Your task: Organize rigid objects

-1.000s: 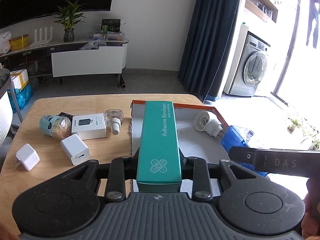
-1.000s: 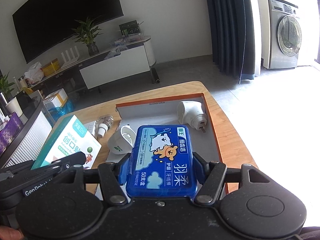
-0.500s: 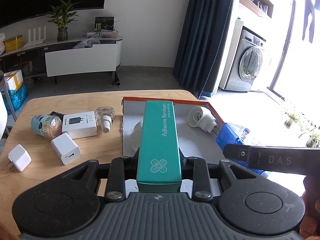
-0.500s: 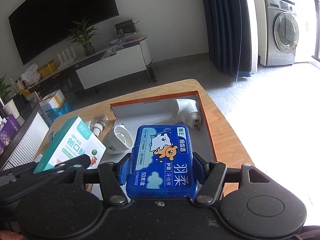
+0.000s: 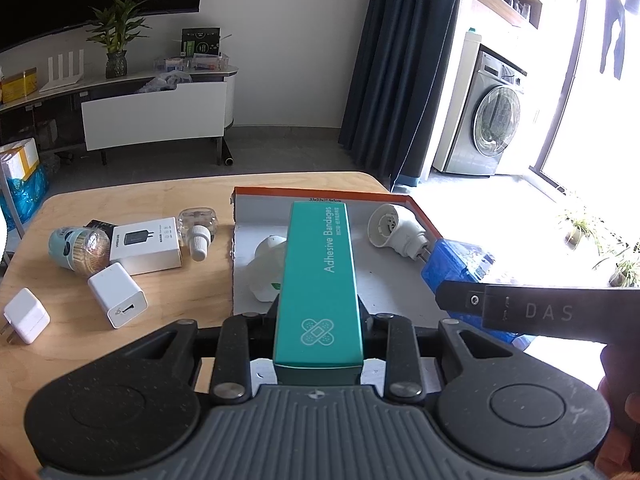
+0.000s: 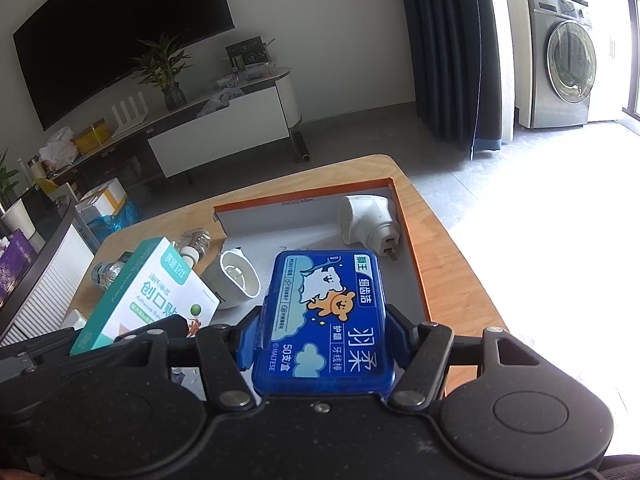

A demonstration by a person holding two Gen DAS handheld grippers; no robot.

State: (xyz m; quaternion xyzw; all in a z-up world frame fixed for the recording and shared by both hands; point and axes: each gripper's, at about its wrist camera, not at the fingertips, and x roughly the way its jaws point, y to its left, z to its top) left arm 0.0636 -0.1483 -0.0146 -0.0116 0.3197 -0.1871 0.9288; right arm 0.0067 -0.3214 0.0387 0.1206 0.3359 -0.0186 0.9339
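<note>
Behind teal bandage box (image 5: 319,288): white item (image 5: 266,270) half-hidden.

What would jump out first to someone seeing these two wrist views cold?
The teal cardboard bandage box, clamped in the left gripper, and the blue plastic floss-pick case, clamped in the right gripper, each fill their view's centre. Both are above the orange-rimmed shallow cardboard tray, where two white plug-in devices lie.
</note>
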